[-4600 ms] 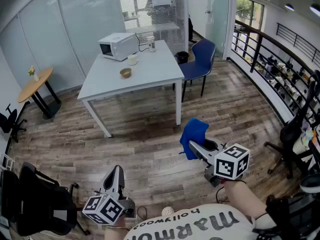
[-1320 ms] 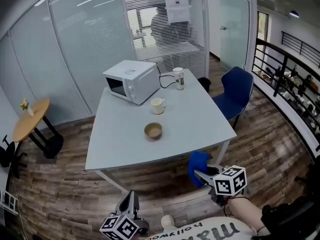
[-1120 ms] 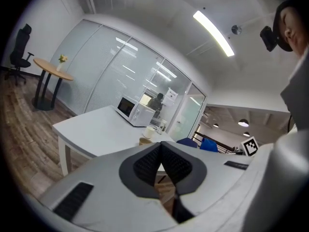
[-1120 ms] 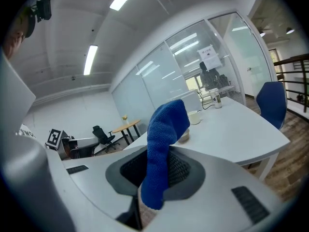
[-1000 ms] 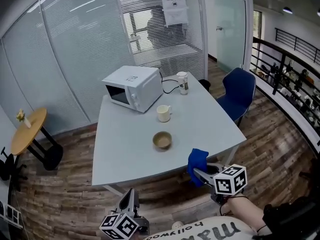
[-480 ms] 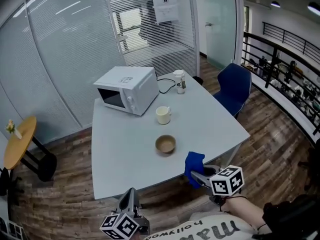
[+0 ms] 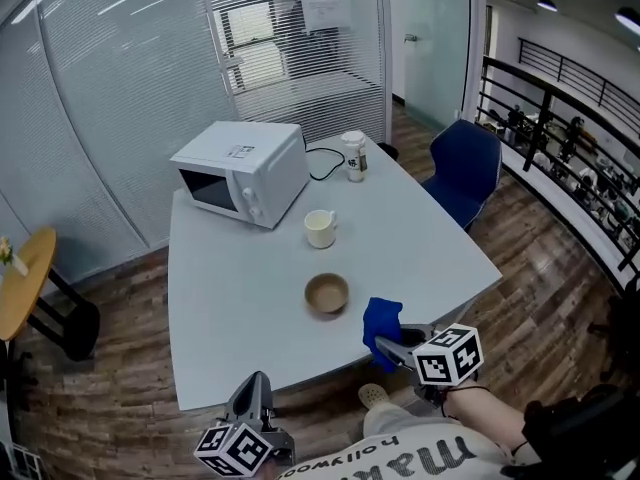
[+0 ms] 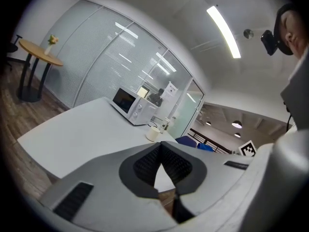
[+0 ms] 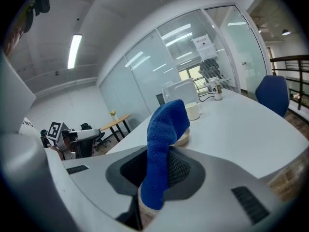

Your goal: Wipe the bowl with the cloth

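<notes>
Your right claw (image 7: pixel 386 345), clamped on the cloth (image 7: pixel 381 318), has the bowl (image 7: pixel 327 293) just ahead-left on the worktop (image 7: pixel 230 298); your left claw (image 7: pixel 255 381), pinched together on nothing, lies farther off.
</notes>
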Action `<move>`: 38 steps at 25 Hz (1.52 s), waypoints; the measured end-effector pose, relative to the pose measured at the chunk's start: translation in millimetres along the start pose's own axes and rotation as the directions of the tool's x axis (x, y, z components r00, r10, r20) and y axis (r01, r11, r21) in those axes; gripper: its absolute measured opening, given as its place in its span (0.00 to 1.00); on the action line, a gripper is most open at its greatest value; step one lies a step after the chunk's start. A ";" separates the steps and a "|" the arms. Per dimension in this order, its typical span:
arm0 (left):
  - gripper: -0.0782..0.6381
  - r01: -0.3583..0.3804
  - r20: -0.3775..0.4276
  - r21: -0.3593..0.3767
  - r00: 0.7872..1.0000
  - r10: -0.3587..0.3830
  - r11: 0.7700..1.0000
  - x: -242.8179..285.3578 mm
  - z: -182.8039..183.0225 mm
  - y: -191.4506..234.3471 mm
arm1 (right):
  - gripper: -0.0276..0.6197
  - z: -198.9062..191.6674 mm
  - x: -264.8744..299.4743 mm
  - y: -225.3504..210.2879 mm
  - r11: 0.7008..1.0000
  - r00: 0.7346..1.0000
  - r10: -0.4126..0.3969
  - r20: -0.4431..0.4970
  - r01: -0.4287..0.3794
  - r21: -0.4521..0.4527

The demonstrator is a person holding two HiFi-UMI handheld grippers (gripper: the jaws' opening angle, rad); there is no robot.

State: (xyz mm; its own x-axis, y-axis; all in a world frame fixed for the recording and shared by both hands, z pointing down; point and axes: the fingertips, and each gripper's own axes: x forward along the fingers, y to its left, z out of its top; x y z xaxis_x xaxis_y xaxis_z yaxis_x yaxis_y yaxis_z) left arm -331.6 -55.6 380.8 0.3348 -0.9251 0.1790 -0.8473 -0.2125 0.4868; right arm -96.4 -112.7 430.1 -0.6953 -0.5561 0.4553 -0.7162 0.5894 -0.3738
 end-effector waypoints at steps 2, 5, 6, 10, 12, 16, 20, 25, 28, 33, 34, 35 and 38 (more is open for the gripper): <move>0.10 -0.015 0.009 -0.003 1.000 0.015 1.000 13.1 7.6 6.6 | 0.14 15.8 14.1 -5.6 1.000 1.000 0.014 -0.002 -0.014 -0.019; 0.10 -0.040 0.029 -0.008 0.999 0.041 0.999 36.7 21.3 17.8 | 0.14 42.3 36.1 -17.1 0.998 0.999 0.033 -0.010 -0.033 -0.050; 0.10 -0.057 0.043 -0.009 0.997 0.057 0.998 45.3 26.8 23.3 | 0.14 50.8 43.3 -22.6 0.997 0.999 0.037 -0.015 -0.038 -0.064; 0.10 -0.090 0.108 -0.022 0.990 0.092 0.996 83.2 51.9 38.5 | 0.14 93.1 65.6 -40.8 0.989 0.995 0.097 0.013 -0.095 -0.117; 0.10 -0.080 0.122 -0.028 0.989 0.083 0.996 104.3 61.8 39.0 | 0.14 121.3 74.7 -40.6 0.978 0.980 0.187 0.066 -0.179 -0.111; 0.10 -0.122 0.112 0.010 0.986 0.120 0.992 142.3 62.4 42.0 | 0.14 161.0 100.9 -42.0 0.938 0.933 0.345 0.097 -0.339 -0.077; 0.10 -0.192 0.049 0.089 0.981 0.188 0.977 171.6 46.9 49.0 | 0.14 172.0 127.7 -55.5 0.929 0.930 0.359 0.073 -0.349 -0.118; 0.15 -0.190 -0.052 0.058 0.980 0.193 0.980 207.7 25.4 56.8 | 0.14 156.7 158.4 -69.2 0.913 0.924 0.378 -0.053 -0.382 -0.143; 0.35 -0.192 -0.149 0.029 0.970 0.194 0.981 228.8 3.8 60.2 | 0.14 149.4 173.1 -75.6 0.910 0.916 0.392 -0.082 -0.399 -0.114; 0.35 -0.161 -0.324 -0.022 0.935 0.145 0.987 256.7 -33.6 53.5 | 0.14 148.8 184.8 -72.4 0.880 0.884 0.461 -0.074 -0.466 -0.087; 0.35 -0.162 -0.352 -0.019 0.925 0.145 0.987 260.8 -40.0 52.6 | 0.14 151.7 183.4 -67.3 0.864 0.868 0.493 -0.063 -0.497 -0.086; 0.35 -0.166 -0.376 -0.013 0.914 0.148 0.986 263.7 -46.6 52.3 | 0.14 154.4 180.7 -60.5 0.841 0.845 0.531 -0.055 -0.534 -0.086; 0.35 -0.169 -0.456 0.010 0.876 0.155 0.985 268.0 -69.3 51.8 | 0.14 147.2 176.9 -42.8 0.776 0.779 0.621 -0.083 -0.626 -0.071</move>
State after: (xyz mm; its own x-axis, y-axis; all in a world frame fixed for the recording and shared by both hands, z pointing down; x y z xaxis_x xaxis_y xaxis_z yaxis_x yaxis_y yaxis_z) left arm -257.2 -292.7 513.2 0.3499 -0.7004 0.6221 -0.8958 -0.0558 0.4410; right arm -197.7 -322.5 407.7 -0.9817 -0.0187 0.1895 -0.1161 0.8476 -0.5177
